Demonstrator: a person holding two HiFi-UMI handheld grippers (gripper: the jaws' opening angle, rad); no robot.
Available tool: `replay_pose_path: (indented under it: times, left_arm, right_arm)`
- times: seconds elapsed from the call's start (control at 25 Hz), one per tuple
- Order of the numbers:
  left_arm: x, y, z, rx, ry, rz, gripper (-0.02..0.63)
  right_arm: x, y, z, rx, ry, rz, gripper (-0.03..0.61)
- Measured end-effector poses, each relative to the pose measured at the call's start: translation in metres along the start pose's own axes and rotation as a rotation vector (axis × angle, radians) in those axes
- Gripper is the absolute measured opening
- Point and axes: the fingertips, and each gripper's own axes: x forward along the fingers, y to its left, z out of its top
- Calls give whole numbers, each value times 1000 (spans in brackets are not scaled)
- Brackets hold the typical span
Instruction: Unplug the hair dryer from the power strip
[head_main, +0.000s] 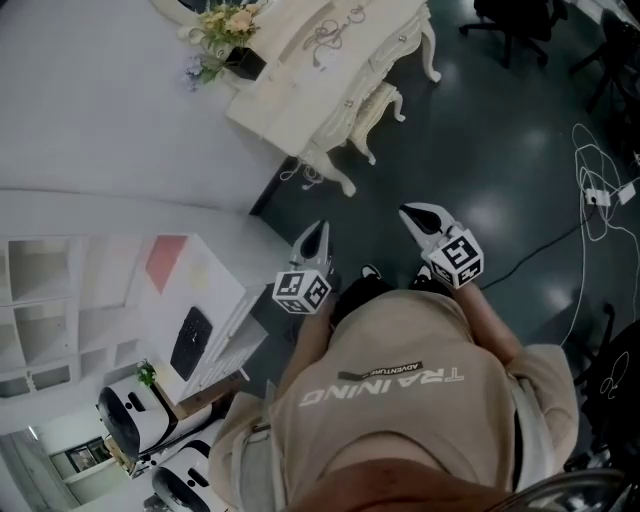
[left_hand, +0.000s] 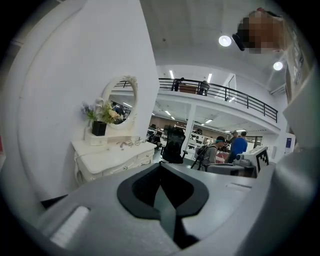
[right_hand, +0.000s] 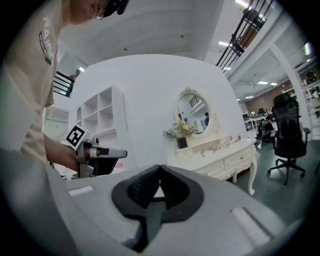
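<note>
I cannot pick out a hair dryer or a power strip for certain. A cream dressing table (head_main: 320, 70) stands ahead against the white wall, with thin curled things (head_main: 335, 30) lying on its top. In the head view my left gripper (head_main: 318, 230) and right gripper (head_main: 413, 212) are held out in front of the person's body over the dark floor, well short of the table. Both are shut with nothing between the jaws. The left gripper view shows the table (left_hand: 115, 157) and its oval mirror (left_hand: 120, 97). The right gripper view shows the table (right_hand: 215, 155) and the left gripper (right_hand: 100, 152).
A flower pot (head_main: 235, 40) stands on the table by the wall. A white shelf unit (head_main: 60, 300) is at the left, white machines (head_main: 135, 415) below it. White cables (head_main: 600, 190) lie on the floor at the right. Office chairs (head_main: 515, 25) stand beyond; people (left_hand: 239, 145) are far off.
</note>
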Motion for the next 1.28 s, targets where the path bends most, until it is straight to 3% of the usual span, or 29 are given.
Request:
replay_pose_path:
  times: [0.2, 0.48, 0.72, 0.92, 1.08, 1.28]
  left_arm:
    - [37, 26, 7, 16, 1, -12, 6]
    - [111, 77, -4, 20, 45, -115, 6]
    - [191, 118, 61, 82, -20, -212, 6]
    - [230, 162, 80, 147, -2, -285, 6]
    - [254, 202, 75, 124, 35, -299, 6]
    - [277, 235, 67, 50, 57, -276, 6]
  right_arm:
    - [38, -28, 8, -22, 15, 11, 3]
    - [93, -62, 22, -34, 47, -69, 3]
    - [153, -101, 59, -52, 45, -144, 3]
    - [223, -116, 79, -47, 17, -173, 3]
    - [268, -124, 87, -28, 28, -187, 3]
    - [289, -136, 79, -30, 125, -179, 3]
